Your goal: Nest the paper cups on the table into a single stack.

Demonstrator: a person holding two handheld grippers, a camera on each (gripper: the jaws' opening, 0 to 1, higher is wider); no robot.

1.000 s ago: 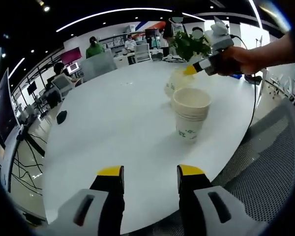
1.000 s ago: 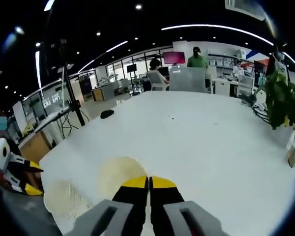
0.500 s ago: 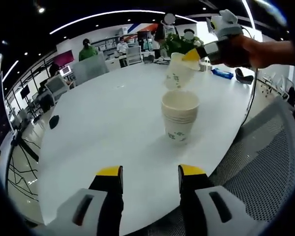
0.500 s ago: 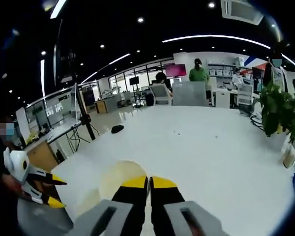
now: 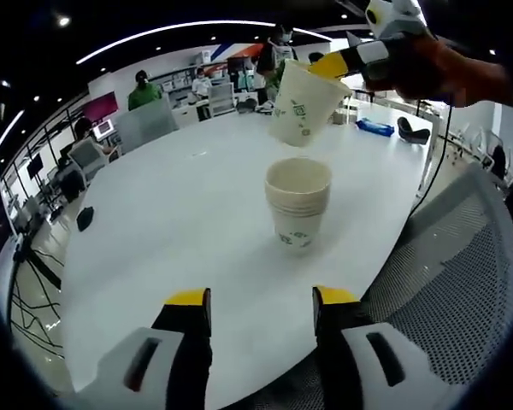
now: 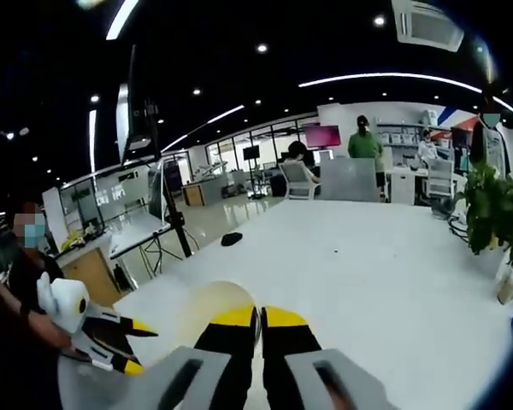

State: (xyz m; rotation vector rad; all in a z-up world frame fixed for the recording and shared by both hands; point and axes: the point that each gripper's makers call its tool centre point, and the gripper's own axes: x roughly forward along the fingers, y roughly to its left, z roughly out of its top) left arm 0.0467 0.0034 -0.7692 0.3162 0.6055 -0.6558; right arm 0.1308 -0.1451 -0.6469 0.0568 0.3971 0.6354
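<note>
One stack of cups [image 5: 296,211], one held cup [image 5: 303,104], two hand-held grippers [image 5: 261,301] [image 6: 258,318]

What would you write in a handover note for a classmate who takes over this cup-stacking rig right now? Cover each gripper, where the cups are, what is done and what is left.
Right gripper: shut on the rim of one paper cup, held tilted in the air above the stack.
Left gripper: open, holding nothing, low over the near edge of the white table, aimed at the stack.
Stack of nested cups: upright on the table, near its edge.
Done: several cups nested.
Left: lower the held cup into the top of the stack and let go. I see no other loose cups on the table.
</note>
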